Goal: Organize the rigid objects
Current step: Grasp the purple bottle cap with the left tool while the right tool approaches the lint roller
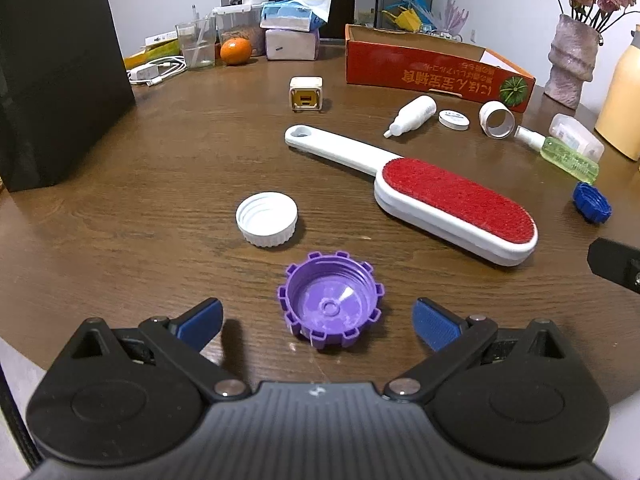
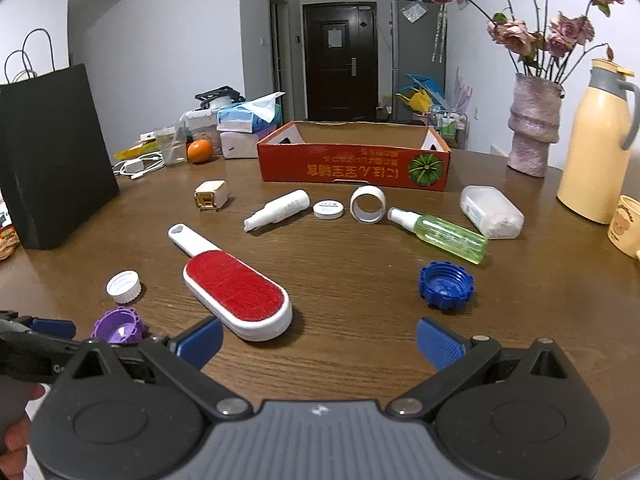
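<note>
My left claw is spread wide, purple cap dead ahead between the pads, open side up on the counter. Right claw released too, empty, farther off. Left takes it.

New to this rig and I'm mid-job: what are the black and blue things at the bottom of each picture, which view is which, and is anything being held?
They are handheld two-finger grippers, each carrying its own camera. The left wrist view shows the left gripper open, with a purple cap lying between its fingers, not yet gripped. The right wrist view shows the right gripper open and holding nothing. On the wooden table lie a lint brush, a white cap, a blue cap, a green spray bottle and a red box.
</note>
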### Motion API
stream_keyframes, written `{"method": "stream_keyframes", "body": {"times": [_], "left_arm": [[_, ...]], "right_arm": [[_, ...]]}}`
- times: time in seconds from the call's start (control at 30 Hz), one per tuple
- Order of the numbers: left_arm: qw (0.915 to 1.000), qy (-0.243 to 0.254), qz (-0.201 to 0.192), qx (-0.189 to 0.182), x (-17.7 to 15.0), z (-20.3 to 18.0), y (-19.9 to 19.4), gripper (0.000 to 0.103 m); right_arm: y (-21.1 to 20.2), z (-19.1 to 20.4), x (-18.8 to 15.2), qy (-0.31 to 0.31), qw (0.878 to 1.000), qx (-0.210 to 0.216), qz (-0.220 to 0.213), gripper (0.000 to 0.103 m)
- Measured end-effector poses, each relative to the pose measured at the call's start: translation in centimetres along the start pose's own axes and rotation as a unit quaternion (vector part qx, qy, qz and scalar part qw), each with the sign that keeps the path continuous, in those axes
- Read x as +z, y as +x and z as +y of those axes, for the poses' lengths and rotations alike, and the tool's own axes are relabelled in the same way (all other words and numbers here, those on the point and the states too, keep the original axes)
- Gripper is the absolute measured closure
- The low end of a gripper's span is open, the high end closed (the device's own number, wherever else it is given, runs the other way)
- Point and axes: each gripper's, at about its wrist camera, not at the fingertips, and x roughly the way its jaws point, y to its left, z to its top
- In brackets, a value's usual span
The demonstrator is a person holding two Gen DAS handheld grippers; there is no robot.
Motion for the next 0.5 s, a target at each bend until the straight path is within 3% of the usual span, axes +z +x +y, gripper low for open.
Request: {"method": "stream_keyframes", "body": {"times": [0.33,0.5], "left_arm": [[0.9998,0.012,-0.014,-0.004,0.3,-0.8,1.3,0.008],[0.9996,0.014,-0.024,-0.010,0.5,-0.9,1.3,0.022]], "right_arm": [[1.7,0.4,0.0,-0.020,1.000,0.004,-0.013,0.000],[2.0,0.6,-0.1,-0.040,0.999,0.003,-0.030,0.000]]}}
